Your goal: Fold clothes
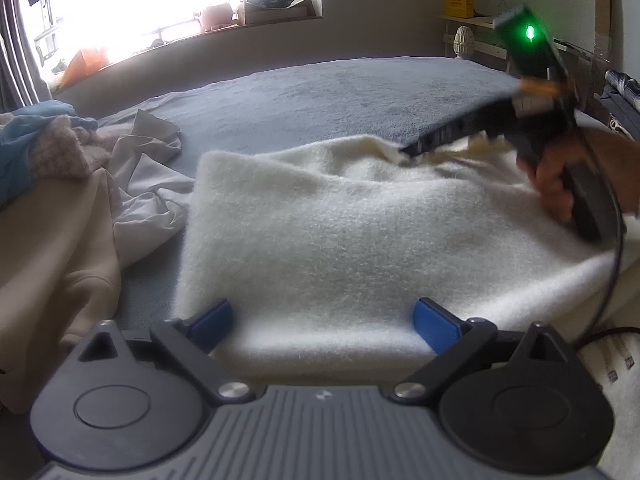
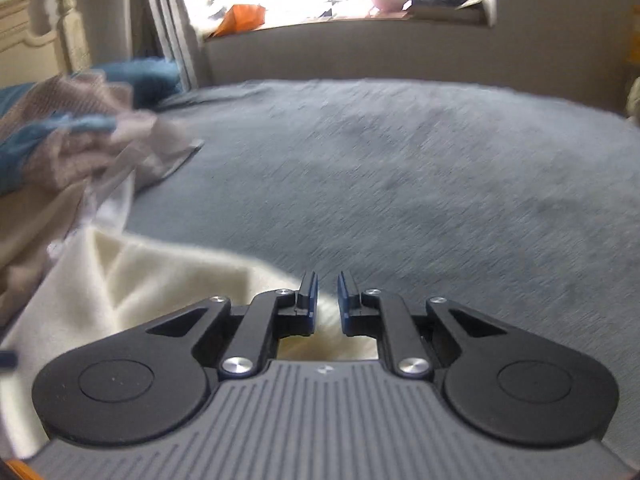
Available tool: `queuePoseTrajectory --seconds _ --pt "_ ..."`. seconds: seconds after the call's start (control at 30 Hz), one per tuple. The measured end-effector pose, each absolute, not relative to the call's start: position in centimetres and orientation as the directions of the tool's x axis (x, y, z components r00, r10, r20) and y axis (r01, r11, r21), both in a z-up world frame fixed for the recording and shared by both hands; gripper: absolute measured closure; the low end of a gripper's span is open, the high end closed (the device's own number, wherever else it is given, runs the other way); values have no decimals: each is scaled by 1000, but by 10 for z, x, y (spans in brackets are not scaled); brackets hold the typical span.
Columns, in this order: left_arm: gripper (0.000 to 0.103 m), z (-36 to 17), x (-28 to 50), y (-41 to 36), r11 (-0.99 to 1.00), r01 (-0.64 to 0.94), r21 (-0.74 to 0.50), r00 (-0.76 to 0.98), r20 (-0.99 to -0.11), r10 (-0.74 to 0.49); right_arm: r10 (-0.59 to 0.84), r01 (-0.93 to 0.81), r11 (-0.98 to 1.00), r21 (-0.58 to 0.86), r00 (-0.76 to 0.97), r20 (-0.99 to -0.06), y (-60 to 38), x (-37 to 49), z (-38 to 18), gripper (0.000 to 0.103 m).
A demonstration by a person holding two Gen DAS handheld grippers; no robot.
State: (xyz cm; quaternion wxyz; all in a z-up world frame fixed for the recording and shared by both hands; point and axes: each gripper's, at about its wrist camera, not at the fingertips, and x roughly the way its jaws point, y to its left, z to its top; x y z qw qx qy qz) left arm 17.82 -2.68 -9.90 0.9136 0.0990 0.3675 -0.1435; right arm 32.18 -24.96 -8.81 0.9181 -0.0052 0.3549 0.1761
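we see a cream fleece garment lying on the bed, partly folded, its left edge straight and its near edge running under our left gripper. left gripper hovers at that near edge with both blue fingers spread wide apart, nothing between them. right gripper reaches in from the right in the left wrist view, tip at the garment's far edge, where the cloth is bunched up. from its own camera the right gripper has fingers drawn close with a narrow gap, and cream cloth shows just below and behind them. we cannot tell if cloth is actually pinched between them or only lies underneath; both views are blurred there. a hand wraps the right gripper's handle, and a green light glows on its top.

left of the garment, touching or just beside its left edge, a crumpled white garment, a beige garment and a pile of blue and pink clothes crowd the bed's left side. beyond the cream garment's far edge, the grey-blue bed cover runs bare to the wall, wide room there and toward the right. window sill with clutter sits well apart behind, and a headboard post at far left in the right wrist view.
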Motion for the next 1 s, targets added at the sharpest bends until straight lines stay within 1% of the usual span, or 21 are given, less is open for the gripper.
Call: queuePoseTrajectory --seconds 0.07,0.17,0.3,0.37,0.43,0.5,0.53,0.57,0.67,0.7,0.77,0.87,0.93,1.0 --pt "5 -99 178 -26 939 336 75 689 -699 -191 288 -358 933 27 701 -653 -235 311 -96 94" --pt "5 -99 178 -26 939 335 74 689 -699 -191 284 -342 939 39 707 -648 -234 317 -87 95" --pt "4 -100 178 -27 938 338 75 689 -699 -192 305 -387 922 5 721 -622 -218 317 -81 96" --pt "4 -100 179 -27 938 338 78 689 -700 -190 311 -399 917 23 677 -667 -208 325 -93 95" --pt "4 -99 179 -27 938 338 75 689 -699 -191 316 -388 921 43 676 -666 -207 327 -92 95" --pt "4 -99 177 -27 937 340 75 689 -698 -194 375 -374 917 140 685 -624 -223 324 -79 95" --pt "4 -99 177 -26 937 340 73 689 -698 -195 394 -358 916 183 710 -584 -234 319 -69 95" --pt "4 -99 178 -26 938 340 73 688 -699 -196 386 -324 922 210 743 -547 -247 315 -59 95" --pt "4 -99 178 -27 938 338 72 687 -700 -194 283 -185 954 237 819 -498 -287 311 -41 95" --pt "4 -99 179 -27 938 338 72 687 -701 -194 255 -150 959 239 825 -504 -297 313 -41 95" --pt "4 -99 179 -27 938 338 72 686 -702 -193 236 -112 962 250 802 -548 -309 315 -50 95" --pt "4 -99 180 -28 938 338 74 685 -702 -192 226 -151 974 169 677 -700 -299 318 -87 96" --pt "4 -99 179 -28 939 335 73 687 -701 -191 215 -162 977 142 704 -676 -295 309 -90 96" --pt "4 -99 178 -28 940 332 74 688 -701 -188 218 -112 973 204 741 -635 -302 302 -76 96"
